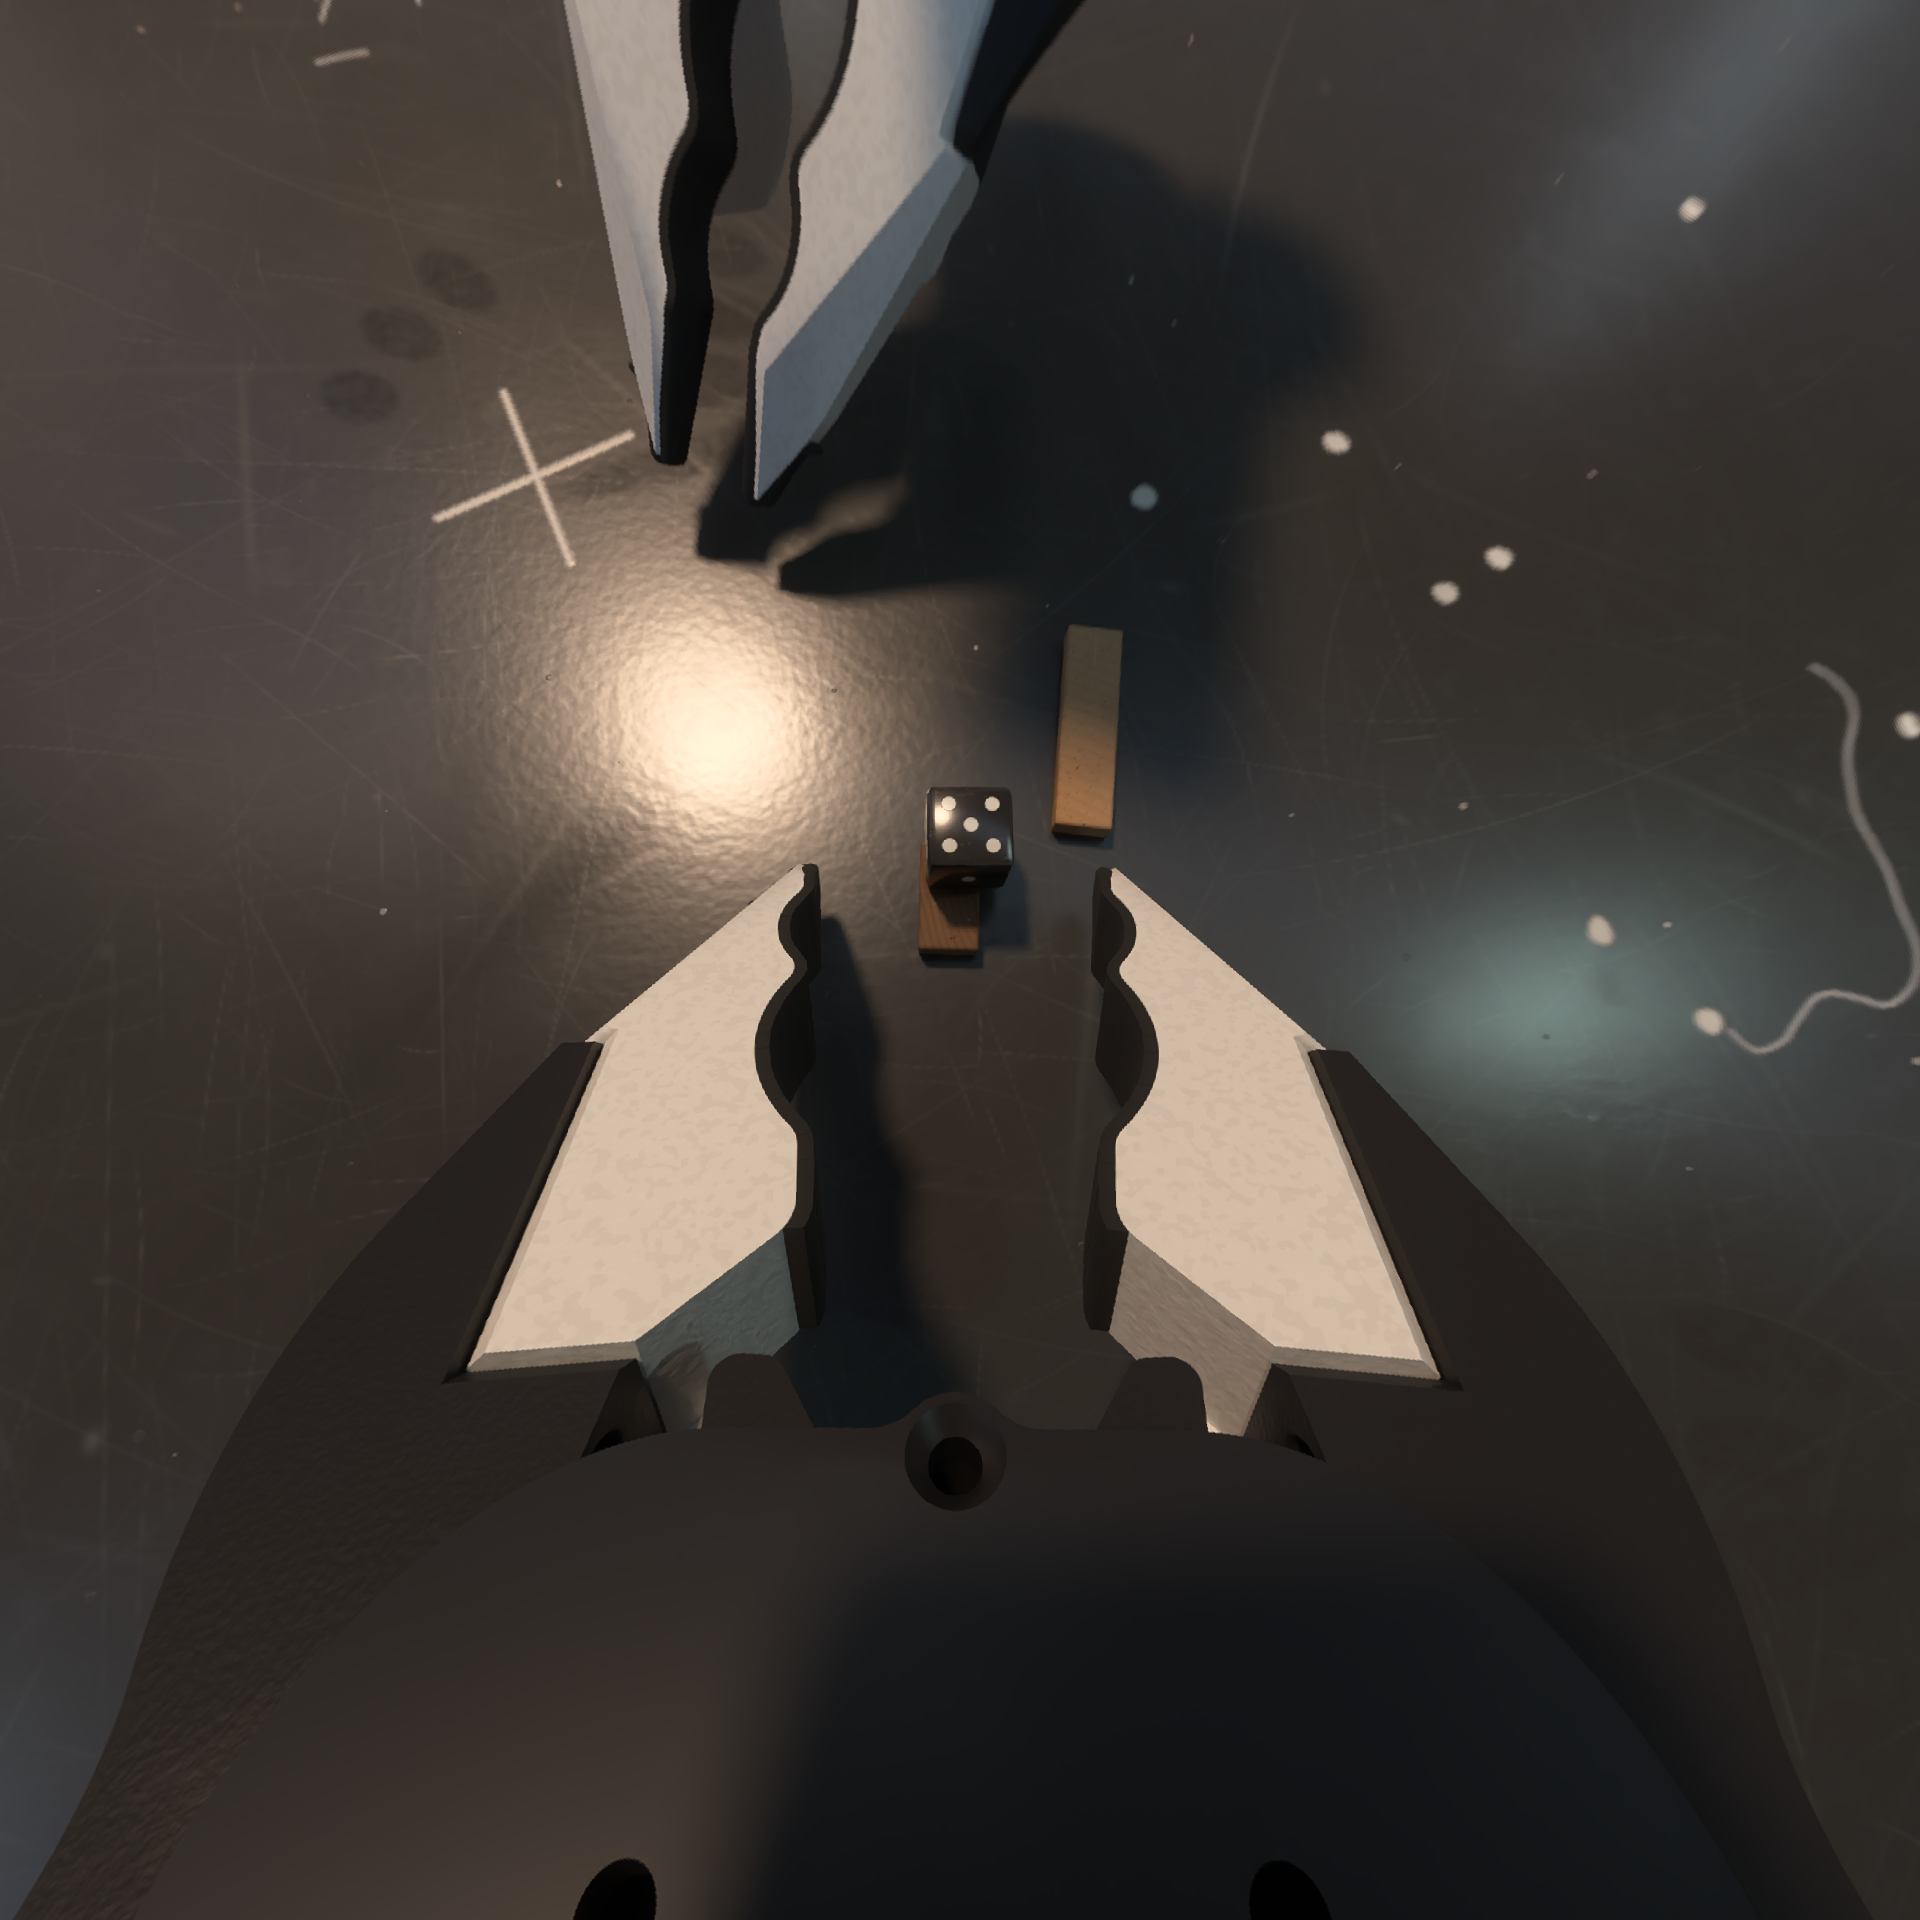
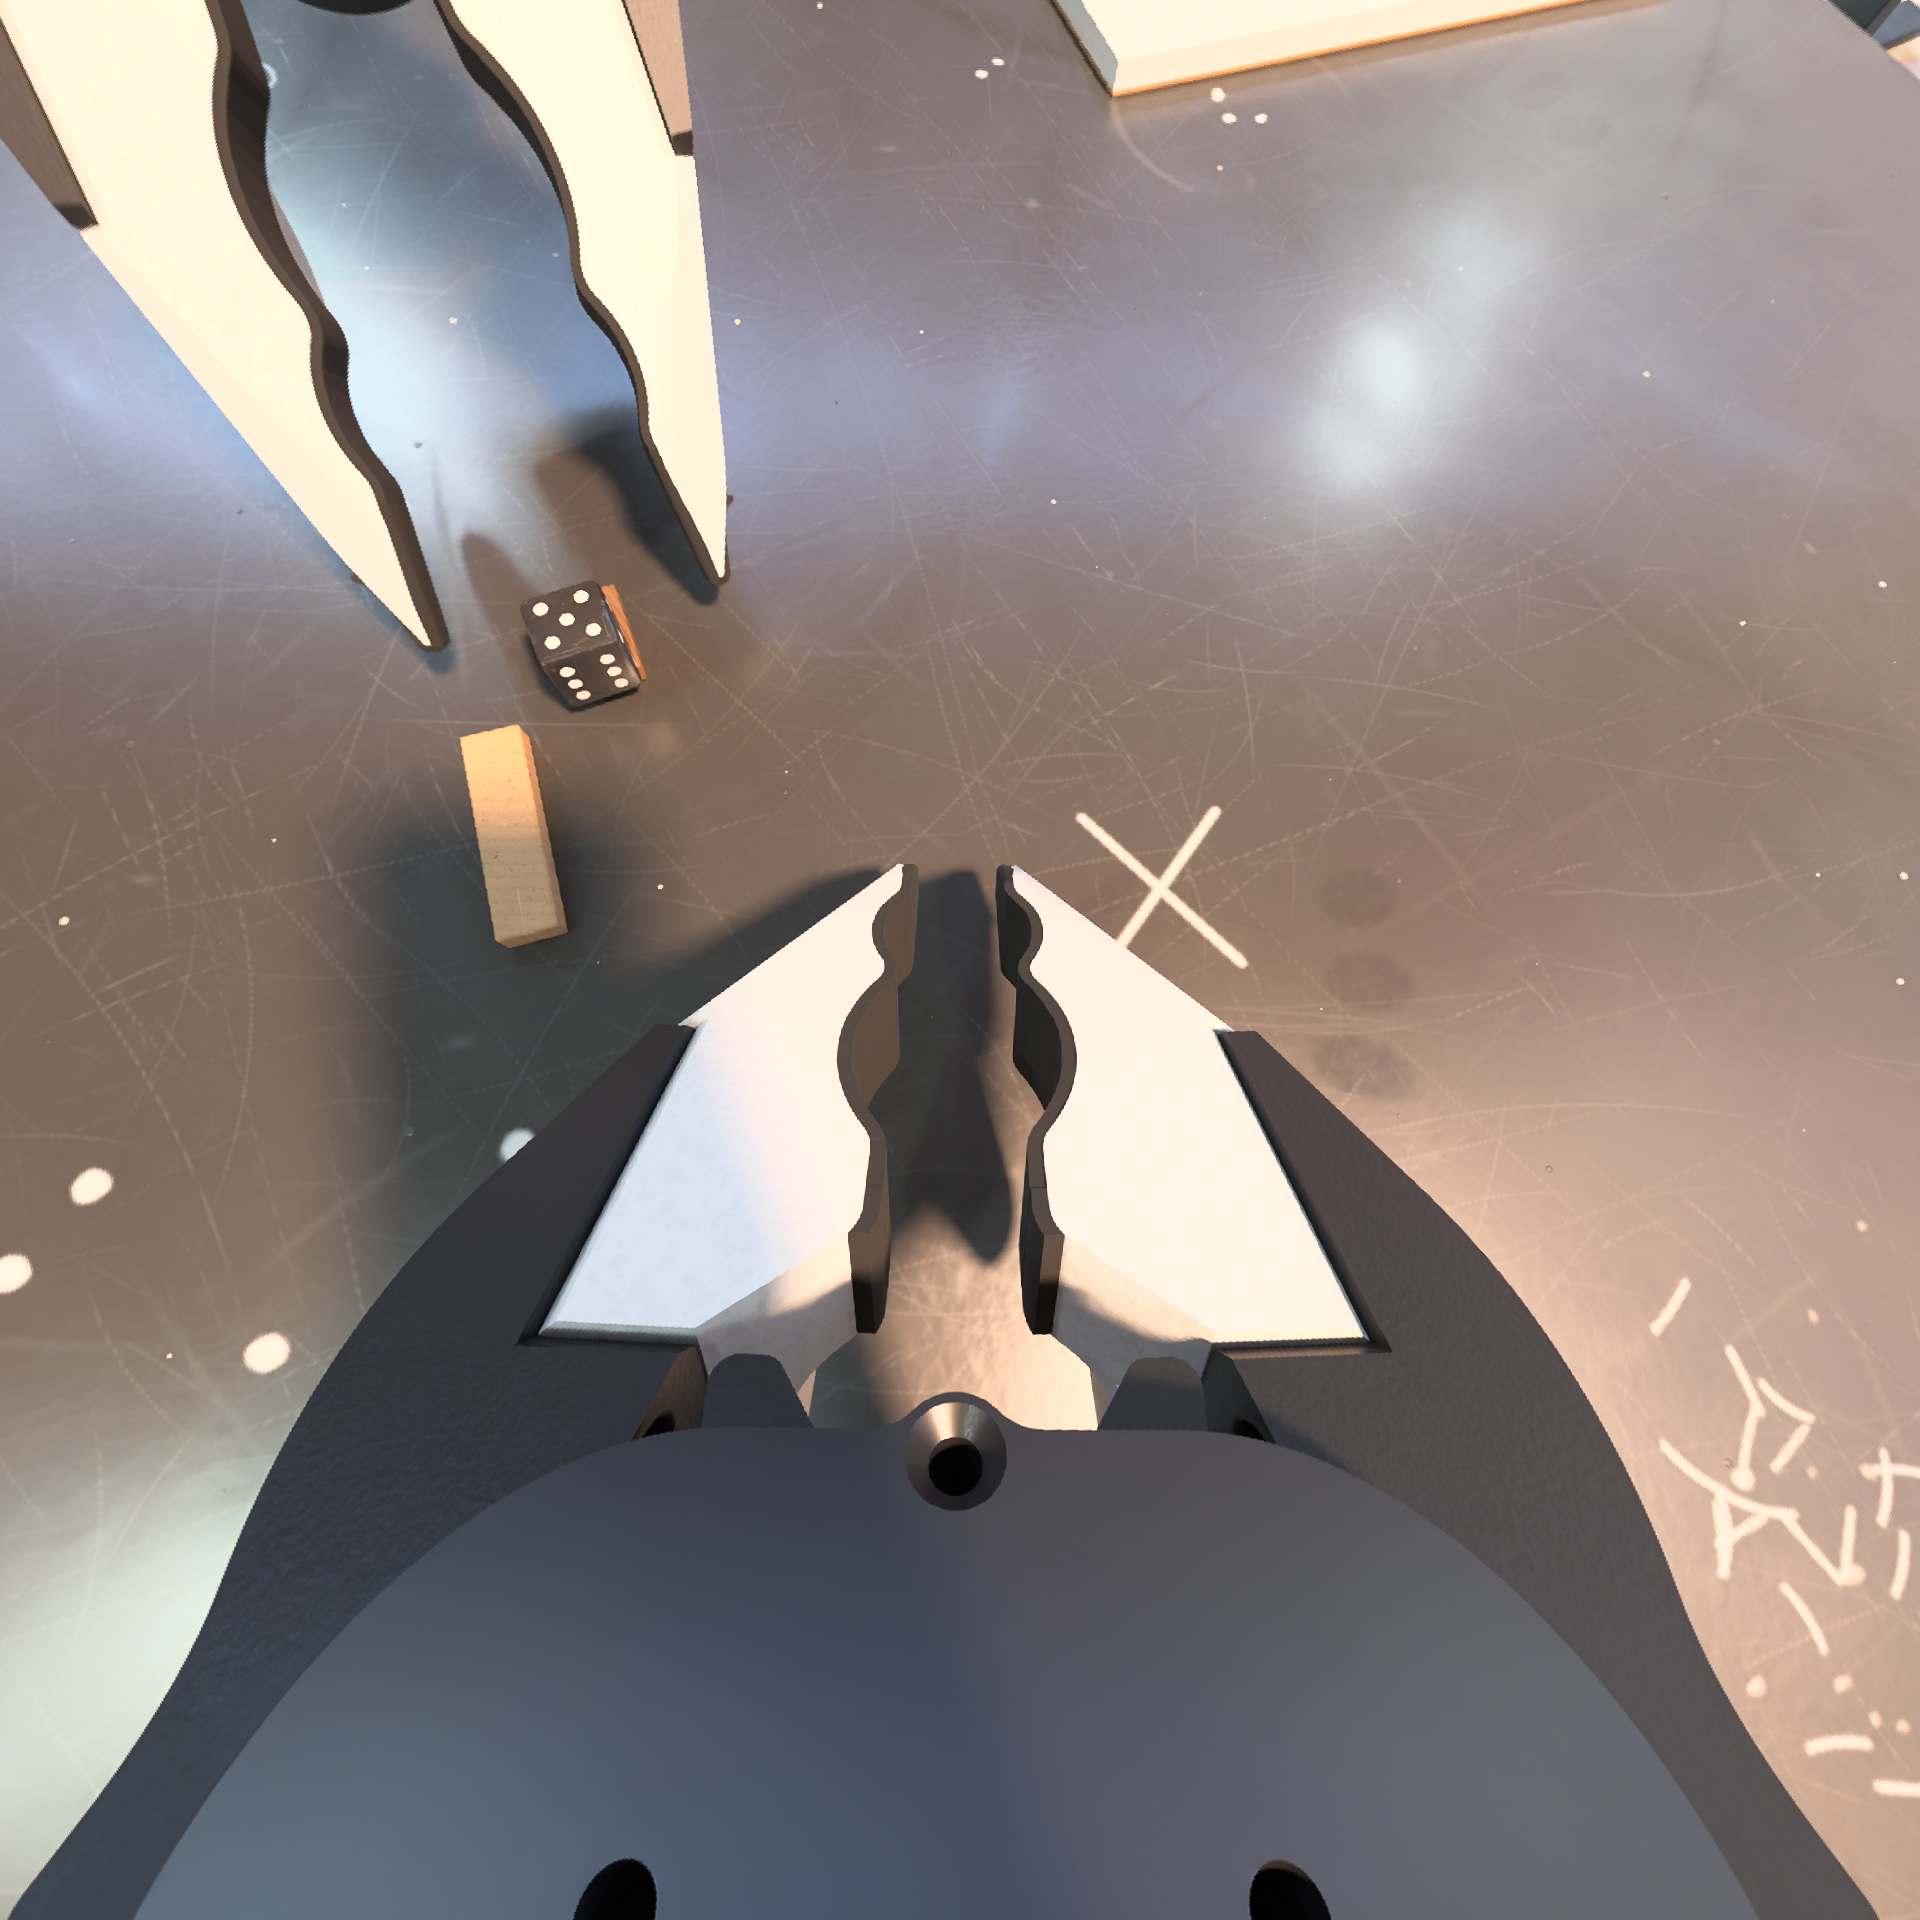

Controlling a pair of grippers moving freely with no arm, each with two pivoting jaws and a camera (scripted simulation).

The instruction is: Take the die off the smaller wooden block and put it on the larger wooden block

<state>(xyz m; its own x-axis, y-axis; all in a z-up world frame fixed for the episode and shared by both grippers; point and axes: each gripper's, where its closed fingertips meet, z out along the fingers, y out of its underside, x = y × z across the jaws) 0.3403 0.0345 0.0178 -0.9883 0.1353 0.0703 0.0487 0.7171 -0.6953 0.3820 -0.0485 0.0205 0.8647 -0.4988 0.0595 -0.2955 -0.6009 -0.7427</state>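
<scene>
1. Left wrist view shows you the left claw (image 1: 956, 883) spread wide with nothing between its fingers, its tips stopped just short of the die (image 1: 969, 840).
2. You see the die, black with white pips, sitting on the far end of the smaller wooden block (image 1: 951, 925); the block's near end sticks out toward your claw.
3. The larger wooden block (image 1: 1088, 730) lies flat on the surface (image 1: 312, 935), just beyond the die and to its right, apart from both the die and the smaller block.
4. Across from you, the right claw (image 1: 717, 473) points down with its tips close to the surface beside a white chalk cross (image 1: 535, 478); its fingers stand narrow, with a slim gap and nothing held.
5. In the right wrist view, your right claw (image 2: 956, 883) shows that same narrow gap, and the die (image 2: 582, 644) sits between the left claw's (image 2: 577, 608) spread tips.
6. A pale board (image 2: 1299, 47) rests at the far edge of the surface in that view.
</scene>
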